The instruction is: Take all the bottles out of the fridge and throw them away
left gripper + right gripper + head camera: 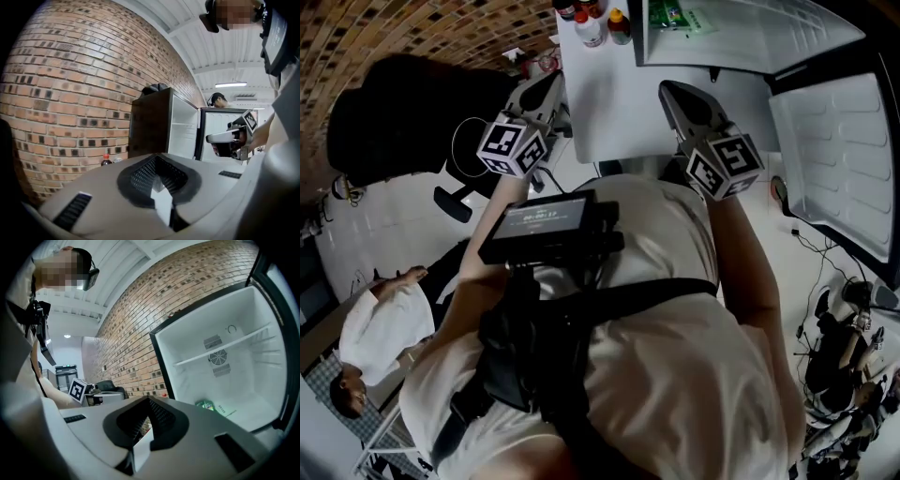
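White fridge [243,380] stands open, door swung wide. Inside: one green packet [205,405] on the bottom and one bare shelf, with no bottle visible in that compartment. The bottles sit outside it. The head view shows three at the top edge, just left of the fridge opening: red-capped bottle [589,28], yellow-capped bottle [620,25], dark bottle [566,9] cut by the frame. There could be a fourth behind them, can't tell. The left gripper view catches a red cap low by the brick wall [70,93].

Left gripper [546,94]: jaws together, nothing in them. Right gripper [680,98]: jaws together too, empty. Both are held up in front of the chest, pointing toward the fridge, well apart from the bottles.

Step, by my read: approach for a first pick. To do it well:
- Spread the jaws before closing in.
- Go for the nearest bottle of the cluster.
- Come in level at the body below the cap and squeeze squarely, so it doesn't tip or knock its neighbours.
- Take one bottle per gripper.
- No bin shows in any view, so the drop spot needs finding first.

Counts: grippers two; bottles three sure; packet one; fridge one; black chair [403,112] one; seated person [380,328] one.
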`<state>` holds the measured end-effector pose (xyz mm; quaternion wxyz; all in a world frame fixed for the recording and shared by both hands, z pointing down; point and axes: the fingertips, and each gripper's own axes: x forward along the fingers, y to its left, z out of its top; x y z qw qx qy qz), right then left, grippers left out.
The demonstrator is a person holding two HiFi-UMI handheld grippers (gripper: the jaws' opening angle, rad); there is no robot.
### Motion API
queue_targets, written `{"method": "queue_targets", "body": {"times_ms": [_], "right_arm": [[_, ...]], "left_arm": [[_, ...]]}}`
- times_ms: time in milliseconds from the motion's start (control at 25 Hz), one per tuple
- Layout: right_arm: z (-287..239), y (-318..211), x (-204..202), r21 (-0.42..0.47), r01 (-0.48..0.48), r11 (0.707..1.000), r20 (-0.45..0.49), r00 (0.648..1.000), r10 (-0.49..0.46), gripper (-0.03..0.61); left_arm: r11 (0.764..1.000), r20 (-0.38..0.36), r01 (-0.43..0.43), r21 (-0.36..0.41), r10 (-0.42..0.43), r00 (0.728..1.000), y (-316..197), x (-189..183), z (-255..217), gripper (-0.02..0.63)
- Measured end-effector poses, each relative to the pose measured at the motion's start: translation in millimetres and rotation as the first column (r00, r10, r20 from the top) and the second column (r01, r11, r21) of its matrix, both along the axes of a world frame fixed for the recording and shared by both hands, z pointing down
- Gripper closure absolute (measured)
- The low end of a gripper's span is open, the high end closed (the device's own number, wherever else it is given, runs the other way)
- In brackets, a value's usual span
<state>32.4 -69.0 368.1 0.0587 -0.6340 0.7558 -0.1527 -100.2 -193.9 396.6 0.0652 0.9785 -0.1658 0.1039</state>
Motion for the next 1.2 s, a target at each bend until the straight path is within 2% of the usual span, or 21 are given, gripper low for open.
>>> {"method": "queue_targets", "body": {"times_ms": [320,600,880,1200], "right_arm": [[-4.3,33.7,67.2,0.016,-0.117,0.993,0.012,0.993,0.117,0.572],[-0.2,55.5,115.2,0.017,-0.178,0.984,0.017,0.984,0.178,0.572],[2.4,75.4,145.0,0.014,-0.211,0.977,0.03,0.977,0.211,0.572],[2.8,83.9,165.4,0.02,-0.22,0.975,0.036,0.975,0.22,0.572]], "left_arm": [[0.988,-0.034,-0.153,-0.031,0.152,0.988,46.3,92.9,-18.6,0.614],[0.967,-0.033,-0.255,-0.028,0.254,0.967,81.5,152.6,-18.0,0.613],[0.947,-0.017,-0.32,-0.012,0.32,0.947,111.3,192.8,-17.8,0.612],[0.934,-0.019,-0.357,-0.009,0.357,0.934,132.4,217.5,-19.8,0.612]]}}
